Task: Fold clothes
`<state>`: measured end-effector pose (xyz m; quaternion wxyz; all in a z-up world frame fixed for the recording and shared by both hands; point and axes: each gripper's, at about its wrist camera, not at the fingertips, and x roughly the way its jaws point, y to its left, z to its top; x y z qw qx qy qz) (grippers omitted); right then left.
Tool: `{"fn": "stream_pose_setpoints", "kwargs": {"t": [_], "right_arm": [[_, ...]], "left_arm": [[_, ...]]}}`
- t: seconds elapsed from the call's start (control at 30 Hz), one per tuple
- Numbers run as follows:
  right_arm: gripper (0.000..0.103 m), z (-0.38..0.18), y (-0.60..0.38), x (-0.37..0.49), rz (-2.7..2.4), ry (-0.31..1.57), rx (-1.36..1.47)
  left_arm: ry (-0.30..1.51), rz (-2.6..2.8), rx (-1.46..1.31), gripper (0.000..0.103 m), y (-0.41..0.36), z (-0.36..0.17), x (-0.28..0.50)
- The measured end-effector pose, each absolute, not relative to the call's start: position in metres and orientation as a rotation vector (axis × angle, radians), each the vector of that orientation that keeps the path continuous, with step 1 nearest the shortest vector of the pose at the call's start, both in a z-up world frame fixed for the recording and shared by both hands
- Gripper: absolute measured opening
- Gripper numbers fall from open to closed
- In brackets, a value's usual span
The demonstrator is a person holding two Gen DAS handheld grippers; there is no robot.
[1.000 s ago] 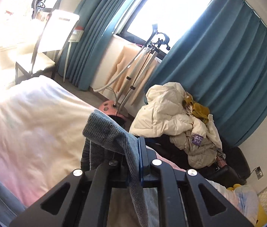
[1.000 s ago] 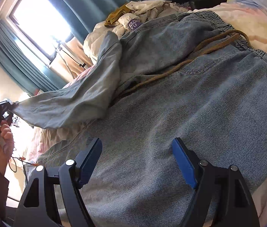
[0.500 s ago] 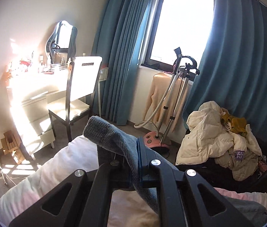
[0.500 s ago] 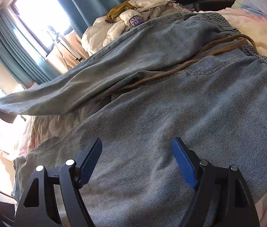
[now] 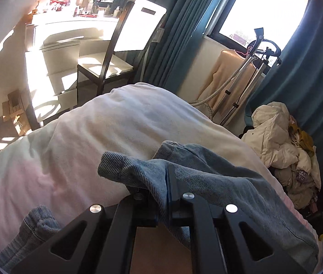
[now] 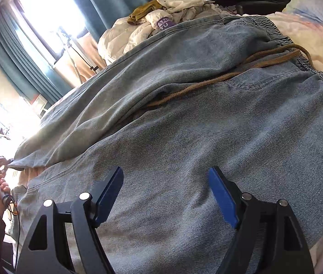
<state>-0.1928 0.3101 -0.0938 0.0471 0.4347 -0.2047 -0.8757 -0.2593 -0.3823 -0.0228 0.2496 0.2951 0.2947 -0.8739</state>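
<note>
One pair of jeans (image 6: 184, 125) lay spread across the bed (image 5: 115, 125), its upper leg's hem pinched in the closed left gripper (image 5: 161, 182) at nine o'clock. The right gripper (image 6: 166, 191) hovered wide open above the denim, holding nothing. That hem could slip free under tension, or the brown drawstring (image 6: 230, 73) might bunch inside a fold. A clothes pile (image 5: 282, 146) sat at three o'clock, a chair (image 5: 124, 45) at eleven; neither blocked the work.

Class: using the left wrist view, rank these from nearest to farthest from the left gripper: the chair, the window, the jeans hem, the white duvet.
1. Jeans hem: clamped in the left gripper, at its tips.
2. White duvet: just beyond, under the denim.
3. Chair: past the bed, upper left.
4. Window: at the far wall, upper right.
</note>
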Motion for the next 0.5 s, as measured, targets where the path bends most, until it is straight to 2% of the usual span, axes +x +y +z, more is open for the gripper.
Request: {"fn": "stream_pose_setpoints", "kwargs": {"t": [0.1,0.2,0.5], "right_arm": [[0.078,-0.094,0.311,-0.194,-2.674,-0.621,1.329],[0.078,-0.092,0.311,-0.196,-2.673,-0.621,1.334],[0.078,-0.088,0.306,-0.190,-2.647,-0.638,1.326]], "left_arm": [[0.798,-2.387,0.827,0.005,-0.379,-0.015,-0.263],[0.879,-2.425,0.822,0.005,-0.376,-0.011,-0.252],[1.070,-2.303,1.020,0.005,-0.373,-0.070,-0.207]]}}
